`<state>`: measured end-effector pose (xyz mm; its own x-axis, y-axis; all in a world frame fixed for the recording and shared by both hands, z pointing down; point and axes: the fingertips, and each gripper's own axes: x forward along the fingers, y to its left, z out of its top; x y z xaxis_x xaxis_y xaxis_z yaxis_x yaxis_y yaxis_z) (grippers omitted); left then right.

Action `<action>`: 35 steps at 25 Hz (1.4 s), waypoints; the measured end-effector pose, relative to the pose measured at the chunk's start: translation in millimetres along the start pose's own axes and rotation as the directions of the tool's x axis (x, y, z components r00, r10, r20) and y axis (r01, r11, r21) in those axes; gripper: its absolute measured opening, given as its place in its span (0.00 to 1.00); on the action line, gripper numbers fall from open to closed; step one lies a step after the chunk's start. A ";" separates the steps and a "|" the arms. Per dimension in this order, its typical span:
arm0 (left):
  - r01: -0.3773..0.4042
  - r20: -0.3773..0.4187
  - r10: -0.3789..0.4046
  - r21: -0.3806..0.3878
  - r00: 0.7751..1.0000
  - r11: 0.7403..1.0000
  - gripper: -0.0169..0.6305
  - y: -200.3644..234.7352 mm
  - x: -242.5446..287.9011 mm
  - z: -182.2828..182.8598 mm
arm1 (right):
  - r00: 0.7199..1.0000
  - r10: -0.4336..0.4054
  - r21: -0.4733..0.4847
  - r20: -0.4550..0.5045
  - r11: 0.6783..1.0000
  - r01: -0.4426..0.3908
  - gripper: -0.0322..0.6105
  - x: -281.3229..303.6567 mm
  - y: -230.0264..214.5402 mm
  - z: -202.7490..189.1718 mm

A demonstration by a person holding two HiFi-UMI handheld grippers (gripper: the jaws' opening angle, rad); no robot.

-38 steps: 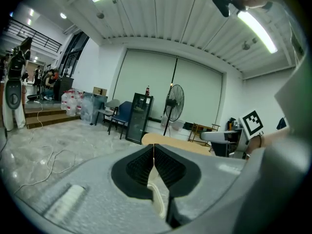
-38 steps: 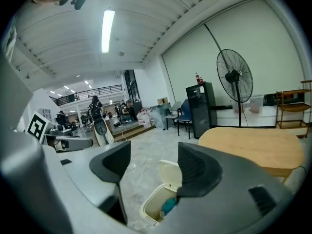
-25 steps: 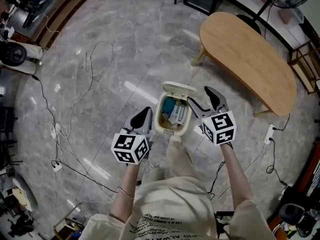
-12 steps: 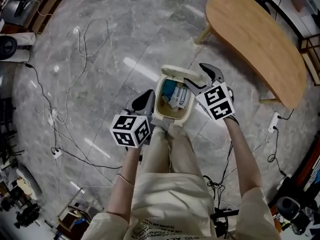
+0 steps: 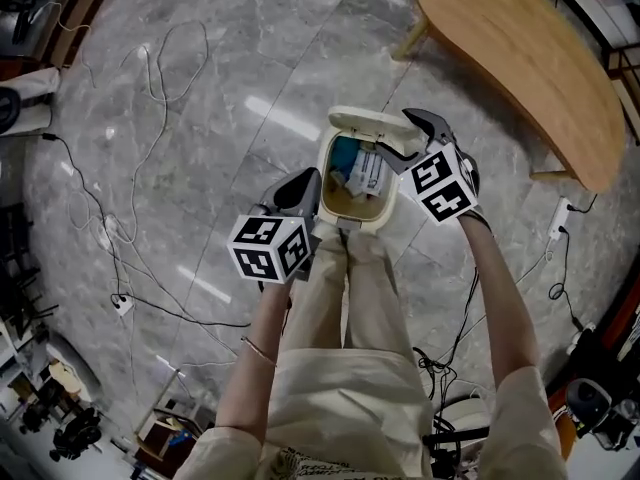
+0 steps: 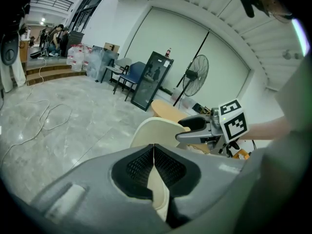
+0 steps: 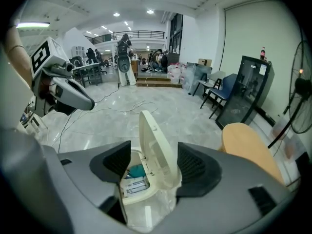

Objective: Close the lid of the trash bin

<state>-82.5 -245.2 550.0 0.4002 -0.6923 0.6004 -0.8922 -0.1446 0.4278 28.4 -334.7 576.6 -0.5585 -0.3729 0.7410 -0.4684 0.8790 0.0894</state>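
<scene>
A cream trash bin (image 5: 340, 203) stands on the grey floor in front of the person's feet. Its lid (image 5: 360, 121) is up at the far side, and a teal item and white packets lie inside (image 7: 132, 178). My right gripper (image 5: 398, 140) is open at the bin's right rim. In the right gripper view the upright lid (image 7: 155, 140) stands between its jaws (image 7: 156, 162), apart from both pads. My left gripper (image 5: 303, 182) is shut and empty, close beside the bin's left wall. In the left gripper view its pads (image 6: 141, 165) meet, with the cream lid (image 6: 156, 130) beyond them.
A curved wooden table (image 5: 520, 58) stands behind and to the right of the bin. Loose cables (image 5: 130, 168) run over the floor at the left, and a power strip (image 5: 558, 220) lies at the right. The person's legs (image 5: 345, 298) are just behind the bin.
Both grippers have closed in on the bin. The right one went from beside the bin's right wall up to the raised lid. The left one came up against the left wall.
</scene>
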 end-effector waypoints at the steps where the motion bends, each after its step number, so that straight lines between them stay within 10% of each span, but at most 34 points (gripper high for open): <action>1: 0.004 -0.006 -0.004 -0.003 1.000 1.000 0.06 1.0 0.0 -1.8 | 1.000 -0.010 -0.005 -0.002 1.000 0.010 0.52 0.4 0.2 -0.4; 35: 0.156 -0.146 -0.156 -0.011 0.977 0.988 0.06 10.3 -43.7 -95.4 | 0.979 -0.205 -0.026 -0.009 0.978 0.205 0.52 -18.7 101.1 -43.5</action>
<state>-89.2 -149.1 592.6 0.5604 -0.5508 0.6185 -0.8165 -0.2426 0.5239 21.3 -225.9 600.7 -0.4442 -0.5425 0.7130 -0.5550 0.7914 0.2563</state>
